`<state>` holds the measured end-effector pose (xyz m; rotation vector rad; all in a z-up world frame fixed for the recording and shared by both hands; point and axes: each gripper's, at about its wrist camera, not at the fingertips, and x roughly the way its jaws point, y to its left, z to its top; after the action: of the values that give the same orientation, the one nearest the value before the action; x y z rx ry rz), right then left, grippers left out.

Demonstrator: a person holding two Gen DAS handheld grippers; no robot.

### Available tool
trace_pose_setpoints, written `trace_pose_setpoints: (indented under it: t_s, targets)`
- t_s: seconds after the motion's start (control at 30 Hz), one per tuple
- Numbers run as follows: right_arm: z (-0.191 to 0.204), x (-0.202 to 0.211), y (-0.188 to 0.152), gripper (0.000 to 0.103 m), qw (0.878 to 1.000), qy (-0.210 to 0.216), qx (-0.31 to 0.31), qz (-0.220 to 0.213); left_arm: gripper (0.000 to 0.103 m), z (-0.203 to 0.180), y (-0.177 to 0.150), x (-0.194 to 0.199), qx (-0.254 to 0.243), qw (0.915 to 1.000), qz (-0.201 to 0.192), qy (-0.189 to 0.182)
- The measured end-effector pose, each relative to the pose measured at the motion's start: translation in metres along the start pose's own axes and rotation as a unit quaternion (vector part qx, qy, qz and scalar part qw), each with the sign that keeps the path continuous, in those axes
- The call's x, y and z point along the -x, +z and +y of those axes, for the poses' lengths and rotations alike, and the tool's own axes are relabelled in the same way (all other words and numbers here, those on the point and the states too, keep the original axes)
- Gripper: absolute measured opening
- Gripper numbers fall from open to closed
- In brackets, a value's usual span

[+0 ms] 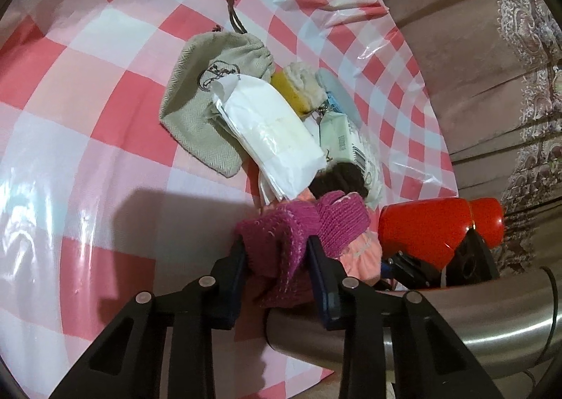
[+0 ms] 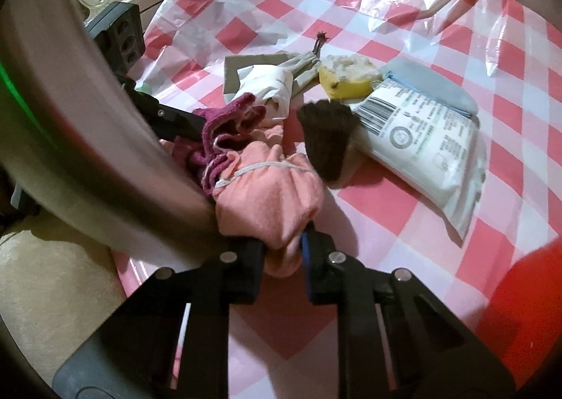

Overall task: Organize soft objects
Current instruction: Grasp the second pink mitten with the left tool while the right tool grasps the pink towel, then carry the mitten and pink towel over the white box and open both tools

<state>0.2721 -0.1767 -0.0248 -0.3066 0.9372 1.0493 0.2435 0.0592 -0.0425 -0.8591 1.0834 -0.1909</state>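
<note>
My left gripper [image 1: 277, 251] is shut on a magenta knitted cloth [image 1: 302, 223], held just above the checked table. My right gripper [image 2: 282, 251] is shut on a peach cloth [image 2: 270, 195], which touches the magenta cloth [image 2: 228, 125]. The other gripper shows in each view: the left one [image 2: 175, 121] and the red right one [image 1: 432, 234]. Beyond lie a beige drawstring pouch [image 1: 207, 93], a white tissue pack [image 1: 274, 132], a yellow sponge [image 2: 347, 79], a wet-wipes pack [image 2: 425, 139], a dark fuzzy item [image 2: 328, 132] and a grey-blue pouch [image 2: 432, 83].
A pink-and-white checked plastic cloth [image 2: 386, 205] covers the round table. A silvery curved bar [image 1: 474, 314] runs along the near edge, also in the right wrist view [image 2: 87, 125]. Curtains [image 1: 491, 65] hang beyond the table. A black power strip [image 2: 123, 33] sits at the far left.
</note>
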Motion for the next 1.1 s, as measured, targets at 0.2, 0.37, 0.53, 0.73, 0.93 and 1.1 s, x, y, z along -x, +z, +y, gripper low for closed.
trace_pose_setpoints:
  t_s: [0.2,0.37,0.53,0.73,0.93,1.1]
  targets:
    - [0.003,0.022,-0.012,0.02,0.999,-0.026,-0.031,-0.012,0.033,0.001,-0.008,0.019,0.003,0.9998,-0.02,-0.001]
    - [0.007,0.045,-0.023,0.02,0.997,-0.047,-0.059,-0.02,0.033,0.003,-0.02,0.037,0.005,0.9993,-0.038,-0.004]
    - [0.016,0.064,-0.035,0.02,0.994,-0.075,-0.077,-0.027,0.033,0.004,-0.034,0.051,0.005,0.9984,-0.056,0.003]
    - [0.031,0.086,-0.05,0.02,0.991,-0.088,-0.092,-0.039,0.033,0.003,-0.054,0.071,0.0,0.9967,-0.08,0.009]
    - [0.045,0.112,-0.068,0.02,0.987,-0.103,-0.108,-0.051,0.033,0.002,-0.079,0.096,-0.01,0.9947,-0.101,0.01]
    - [0.052,0.139,-0.087,0.02,0.982,-0.122,-0.128,-0.064,0.033,-0.005,-0.102,0.115,-0.027,0.9933,-0.112,0.01]
